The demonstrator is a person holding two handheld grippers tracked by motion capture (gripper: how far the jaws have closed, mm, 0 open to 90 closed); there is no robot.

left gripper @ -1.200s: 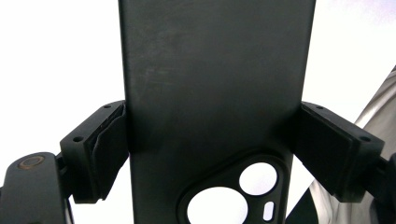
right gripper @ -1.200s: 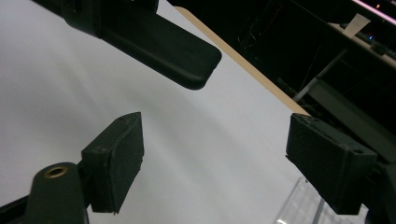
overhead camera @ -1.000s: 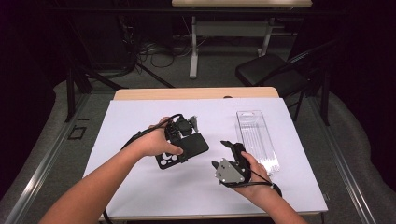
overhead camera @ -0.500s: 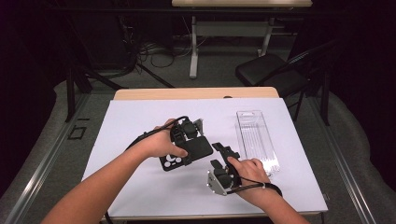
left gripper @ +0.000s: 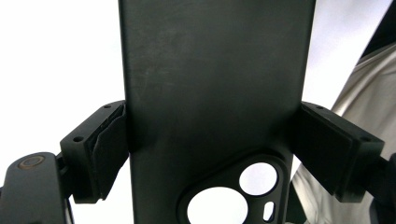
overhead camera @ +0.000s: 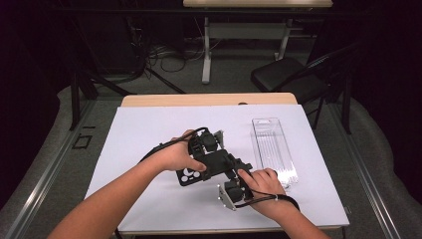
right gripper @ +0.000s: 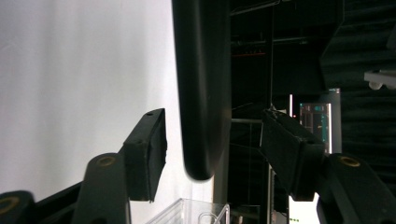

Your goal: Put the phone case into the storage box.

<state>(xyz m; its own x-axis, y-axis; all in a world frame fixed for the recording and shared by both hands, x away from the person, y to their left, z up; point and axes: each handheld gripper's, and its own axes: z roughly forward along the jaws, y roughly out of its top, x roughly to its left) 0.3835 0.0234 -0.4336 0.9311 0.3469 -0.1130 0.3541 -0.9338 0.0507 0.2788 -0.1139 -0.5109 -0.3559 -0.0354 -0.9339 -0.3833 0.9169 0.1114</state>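
Observation:
A black phone case [overhead camera: 206, 167] with camera cut-outs is held above the white table top. In the left gripper view the phone case [left gripper: 212, 93] stands upright between the two pads, and my left gripper [left gripper: 210, 149] is shut on its long sides. My left gripper [overhead camera: 209, 147] sits at the table's middle. In the right gripper view the phone case [right gripper: 201, 84] shows edge-on, its end hanging between the spread jaws without touching either pad. My right gripper [right gripper: 212, 154] is open around that end. From above, my right gripper [overhead camera: 236, 172] lies just right of the case.
A clear plastic box [overhead camera: 273, 149] lies lengthwise on the right part of the white table [overhead camera: 144, 129]. The clear box [right gripper: 196, 212] also peeks in low in the right gripper view. A black chair [overhead camera: 288, 74] and desk legs stand beyond the far edge.
My right gripper has moved left and forward from the table's right-middle up to the case's end. The left gripper has tilted the case and carried it slightly right.

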